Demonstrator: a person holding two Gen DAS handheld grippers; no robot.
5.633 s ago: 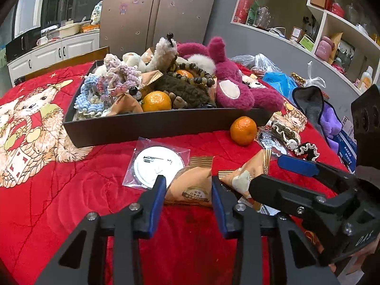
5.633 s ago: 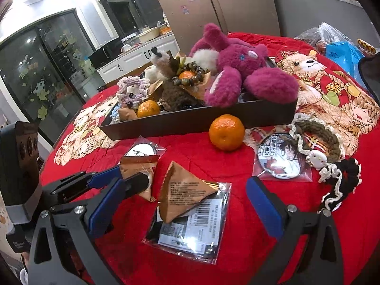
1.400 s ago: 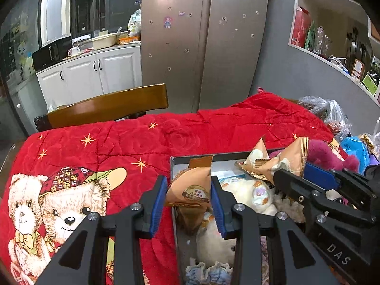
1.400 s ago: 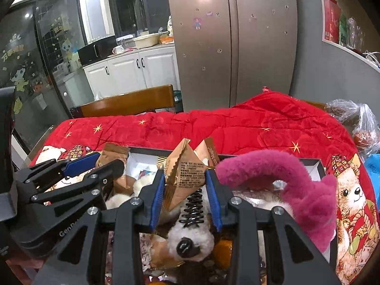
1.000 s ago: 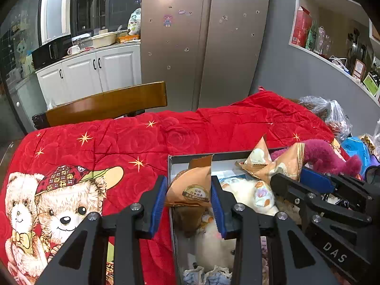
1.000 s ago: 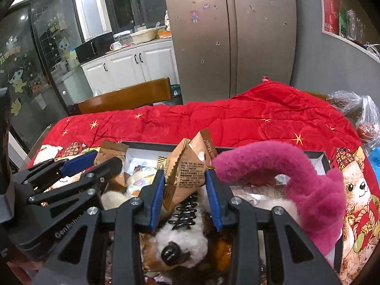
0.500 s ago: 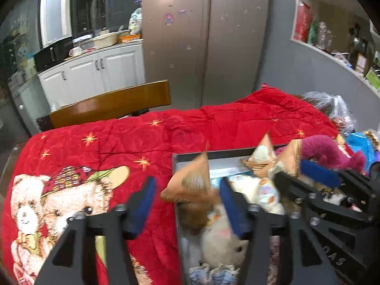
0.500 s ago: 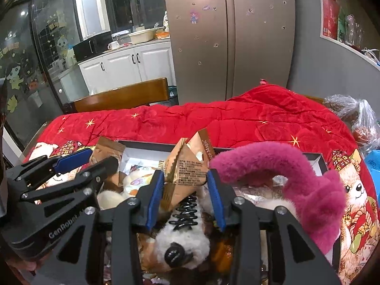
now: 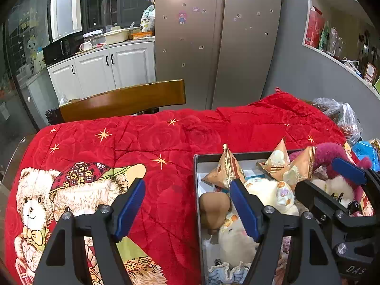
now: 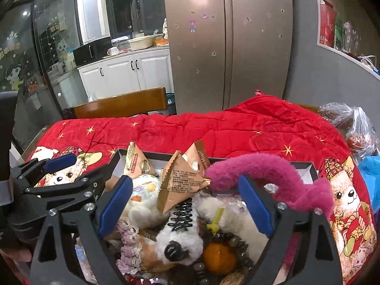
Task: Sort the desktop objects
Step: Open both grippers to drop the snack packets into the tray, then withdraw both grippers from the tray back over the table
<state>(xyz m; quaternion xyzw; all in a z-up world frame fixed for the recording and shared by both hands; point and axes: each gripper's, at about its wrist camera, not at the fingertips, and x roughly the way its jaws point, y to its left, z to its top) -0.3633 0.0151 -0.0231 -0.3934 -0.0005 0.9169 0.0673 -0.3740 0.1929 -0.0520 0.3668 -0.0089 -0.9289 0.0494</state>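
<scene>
My left gripper (image 9: 187, 185) hangs over the left rim of the dark box (image 9: 197, 166), its jaws opening, with nothing pressed between the blue pads. A tan triangular snack packet (image 9: 224, 169) lies loose in the box's far left corner, just beyond the right finger. My right gripper (image 10: 184, 180) is above the middle of the box, jaws opening wide. A second tan packet (image 10: 182, 180) rests between its pads on the plush toys, touching neither pad. A pink plush arm (image 10: 261, 168) arches behind the right finger.
The box is full: a white plush dog (image 10: 175, 237), an orange (image 10: 218, 258), beads and crochet pieces. A red bear-print blanket (image 9: 166, 137) covers the table. Behind it stand a wooden chair back (image 9: 123, 99) and a steel fridge (image 9: 213, 35). Plastic bags (image 9: 342, 116) sit at the right.
Both grippers brought their packets from the table front to above the box. Within the last second both jaws spread apart and the packets dropped free into the box.
</scene>
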